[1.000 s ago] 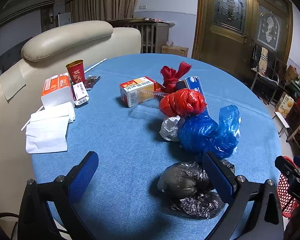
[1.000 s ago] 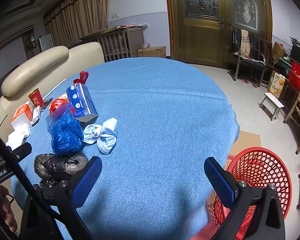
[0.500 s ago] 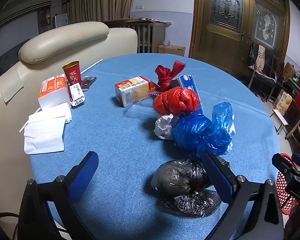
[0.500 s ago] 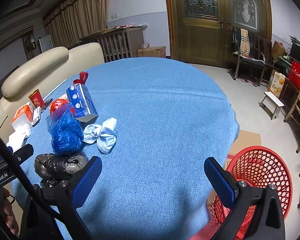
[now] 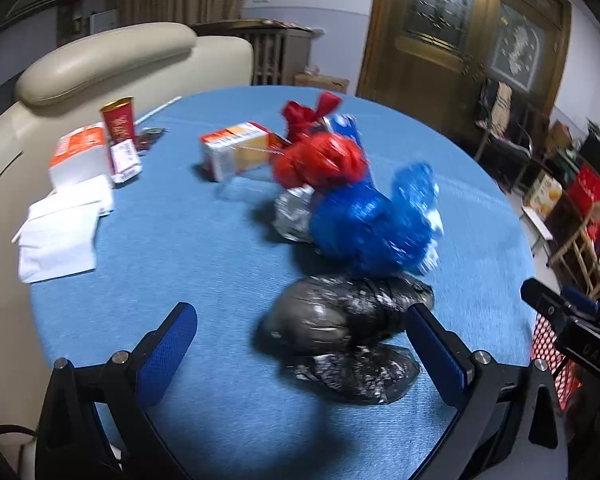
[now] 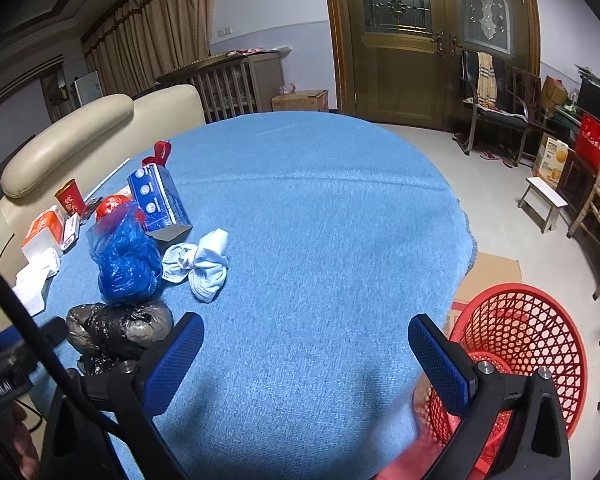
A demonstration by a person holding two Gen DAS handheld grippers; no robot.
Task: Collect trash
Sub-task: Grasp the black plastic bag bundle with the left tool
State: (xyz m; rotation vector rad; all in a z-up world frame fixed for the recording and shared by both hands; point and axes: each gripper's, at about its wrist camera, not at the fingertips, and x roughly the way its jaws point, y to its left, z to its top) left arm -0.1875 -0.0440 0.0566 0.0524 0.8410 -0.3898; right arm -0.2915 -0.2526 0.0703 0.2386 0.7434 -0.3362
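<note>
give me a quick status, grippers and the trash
Left gripper open, closing in on black bag. Right gripper open, empty over table. Red basket on floor, nothing blocking.

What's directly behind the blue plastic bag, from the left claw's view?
Behind the blue plastic bag sit a red bag, a crumpled silvery bag and a blue carton. The carton's lower part is hidden.

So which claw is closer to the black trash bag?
The left claw. The black trash bag lies just ahead of it, partly between its open fingers. The right claw is off to the bag's right, over bare tablecloth, near the red basket.
</note>
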